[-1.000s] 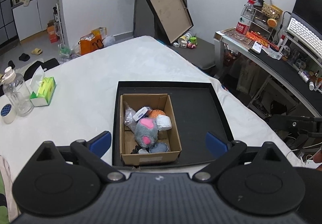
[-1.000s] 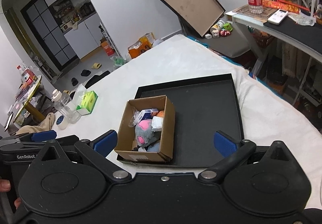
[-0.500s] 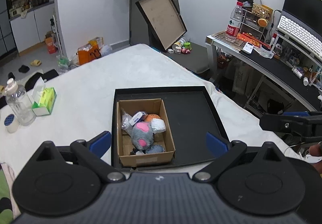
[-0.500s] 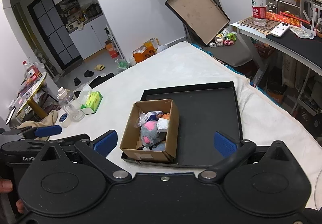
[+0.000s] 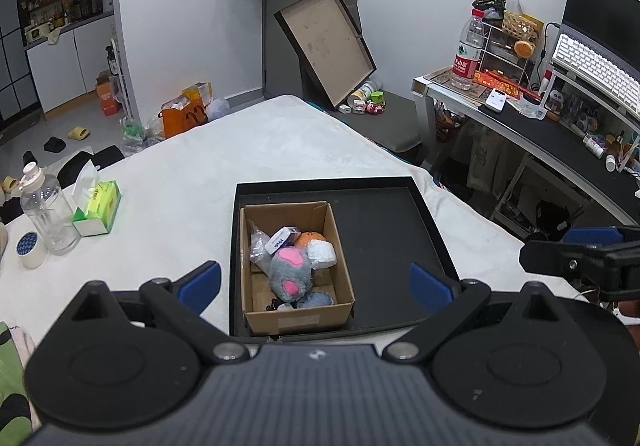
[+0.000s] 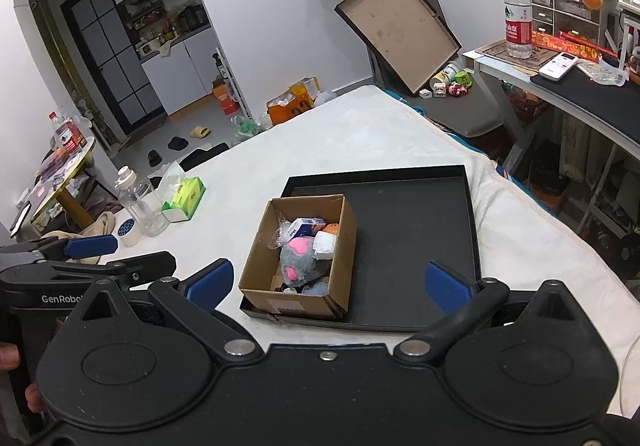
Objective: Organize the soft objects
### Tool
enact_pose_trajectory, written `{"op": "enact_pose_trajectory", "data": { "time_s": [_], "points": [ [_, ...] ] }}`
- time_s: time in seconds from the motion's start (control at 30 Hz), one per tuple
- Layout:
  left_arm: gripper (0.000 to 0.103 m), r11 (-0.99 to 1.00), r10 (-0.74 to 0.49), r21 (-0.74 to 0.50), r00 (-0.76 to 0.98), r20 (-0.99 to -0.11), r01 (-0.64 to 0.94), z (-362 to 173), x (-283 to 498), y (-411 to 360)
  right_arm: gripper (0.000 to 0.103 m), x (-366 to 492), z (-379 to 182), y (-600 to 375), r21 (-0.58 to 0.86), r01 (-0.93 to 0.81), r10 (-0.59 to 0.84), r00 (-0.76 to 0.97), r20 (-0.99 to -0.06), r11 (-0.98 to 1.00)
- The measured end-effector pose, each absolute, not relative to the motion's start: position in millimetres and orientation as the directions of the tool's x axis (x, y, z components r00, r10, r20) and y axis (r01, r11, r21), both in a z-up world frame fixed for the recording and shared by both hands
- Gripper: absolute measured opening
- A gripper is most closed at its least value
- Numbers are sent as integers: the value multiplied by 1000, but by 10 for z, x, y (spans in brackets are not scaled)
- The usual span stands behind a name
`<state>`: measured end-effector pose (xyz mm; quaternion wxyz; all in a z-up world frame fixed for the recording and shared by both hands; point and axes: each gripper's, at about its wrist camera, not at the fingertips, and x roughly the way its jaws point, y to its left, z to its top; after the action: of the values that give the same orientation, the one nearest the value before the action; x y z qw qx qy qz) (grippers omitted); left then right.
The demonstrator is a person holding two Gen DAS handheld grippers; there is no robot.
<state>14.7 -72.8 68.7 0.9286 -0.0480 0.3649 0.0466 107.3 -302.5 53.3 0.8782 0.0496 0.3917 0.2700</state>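
A cardboard box [image 5: 296, 316] [image 6: 296, 300] stands in the left part of a black tray [image 5: 384, 230] [image 6: 408, 213] on a white-covered table. In the box lie a grey and pink plush toy [image 5: 290, 272] [image 6: 298, 260], a white soft lump [image 5: 322, 253], an orange soft thing [image 5: 310, 238], a small blue-white carton [image 5: 282, 239] and a clear bag [image 5: 258, 250]. My left gripper [image 5: 316, 284] is open and empty, held back above the table's near edge. My right gripper [image 6: 328, 284] is open and empty too, beside it.
On the table's left stand a clear bottle [image 5: 46, 213], a green tissue pack [image 5: 98, 207] and a tape roll [image 5: 30, 250]. A desk with a water bottle [image 5: 466, 49] and keyboard [image 5: 596, 71] is at the right. A box lid [image 5: 326, 45] leans beyond the table.
Both grippers have drawn back and up from the tray, so the box looks smaller and more of the room shows. Both stayed open.
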Motion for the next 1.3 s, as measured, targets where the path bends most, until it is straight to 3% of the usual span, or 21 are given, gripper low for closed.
{"op": "enact_pose_trajectory", "data": {
  "time_s": [1.3],
  "points": [
    [99,987,38,-92,740,-671,-134,767,92,-715,103,986,619,-3067,333,-432,539,559,-630,838]
  ]
}}
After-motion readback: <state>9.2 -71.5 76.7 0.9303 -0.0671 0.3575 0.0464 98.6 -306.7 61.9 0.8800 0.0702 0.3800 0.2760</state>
